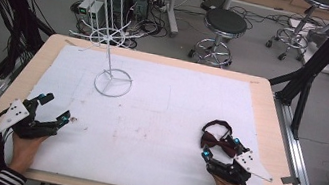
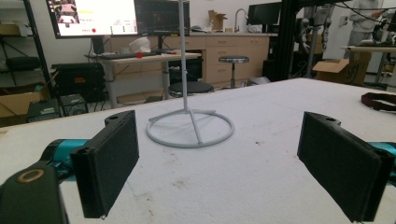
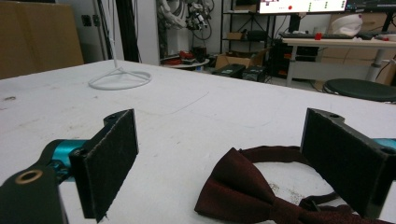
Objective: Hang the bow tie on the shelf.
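The work here looks barely begun. A dark red bow tie point(image 1: 218, 142) with its black neck strap lies flat on the white pad point(image 1: 157, 122) covering the bench point(image 1: 264, 89), at the near right. The right gripper point(image 1: 220, 147) sits low just behind it, jaws wide apart and nothing clamped. In the right gripper view the bow tie point(image 3: 243, 191) lies between the two black jaws, closer to the right one, but neither pad presses on it, so it is not yet picked up.

The white wire display stand point(image 1: 112, 28) stands on its ring base at the far left of the pad, well apart from the bow tie, and its hooked arms look bare. That is probably where the bow tie is meant to go, though this is a guess.

The left gripper point(image 1: 54, 108) rests at the near left, jaws also spread and empty, facing the stand's base point(image 2: 190, 127).

Left to do: close on the bow tie, lift it, carry it across and hang it.
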Demonstrator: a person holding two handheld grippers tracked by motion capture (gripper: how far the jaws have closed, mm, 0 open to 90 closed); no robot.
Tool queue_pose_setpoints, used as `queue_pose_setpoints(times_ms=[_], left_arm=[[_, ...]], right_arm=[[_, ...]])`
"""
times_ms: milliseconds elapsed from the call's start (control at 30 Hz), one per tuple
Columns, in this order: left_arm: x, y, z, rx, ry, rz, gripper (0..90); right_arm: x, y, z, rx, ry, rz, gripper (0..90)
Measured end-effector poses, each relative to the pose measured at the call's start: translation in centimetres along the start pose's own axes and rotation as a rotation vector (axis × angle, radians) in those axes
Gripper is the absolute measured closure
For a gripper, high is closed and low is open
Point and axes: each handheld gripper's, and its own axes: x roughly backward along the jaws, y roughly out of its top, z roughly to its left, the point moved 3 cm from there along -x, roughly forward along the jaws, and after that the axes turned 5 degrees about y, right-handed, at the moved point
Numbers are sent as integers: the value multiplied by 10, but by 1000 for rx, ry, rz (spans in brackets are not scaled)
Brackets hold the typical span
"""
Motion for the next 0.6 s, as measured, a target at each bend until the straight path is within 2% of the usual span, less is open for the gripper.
queue_pose_setpoints(times_ms=[133, 200, 600], left_arm=[[0, 0, 0, 7, 3, -1, 130], [0, 0, 0, 8, 2, 0, 130], [0, 0, 0, 7, 4, -2, 130]], right_arm=[[1, 0, -1, -3, 3, -6, 102], [1, 0, -1, -8, 0, -8, 7], [1, 1, -2, -19, -1, -9, 8]])
